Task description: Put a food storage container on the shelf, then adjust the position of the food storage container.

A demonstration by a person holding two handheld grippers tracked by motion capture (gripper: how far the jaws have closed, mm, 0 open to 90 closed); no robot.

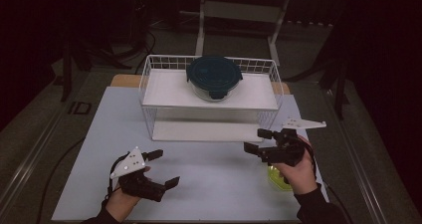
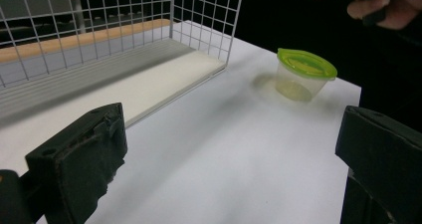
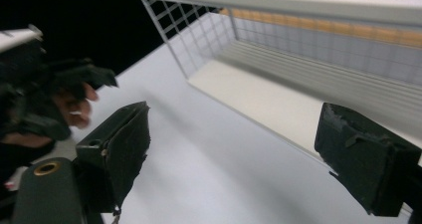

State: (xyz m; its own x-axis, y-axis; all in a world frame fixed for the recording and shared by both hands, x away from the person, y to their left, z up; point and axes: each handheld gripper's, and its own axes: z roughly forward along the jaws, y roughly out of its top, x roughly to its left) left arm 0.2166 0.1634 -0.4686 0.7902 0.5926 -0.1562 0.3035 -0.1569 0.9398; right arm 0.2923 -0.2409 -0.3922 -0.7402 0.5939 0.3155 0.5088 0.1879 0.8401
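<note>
Lime-green lid marks the small plastic cup [image 1: 278,176] on the white counter [image 1: 214,174], tucked just under the right hand [image 1: 298,174]. The right gripper [image 1: 259,141], jaws wide and empty, points past it toward the wire rack [image 1: 149,84]. The left gripper [image 1: 164,168], equally wide, sits well apart.

Dark room, grey floor [image 1: 30,134], a pale table frame [image 1: 239,10] behind.

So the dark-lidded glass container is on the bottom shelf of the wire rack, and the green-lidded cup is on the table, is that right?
Not quite. The dark-lidded glass container sits on the top shelf of the wire rack, as the high view shows. The green-lidded cup is on the table.
</note>
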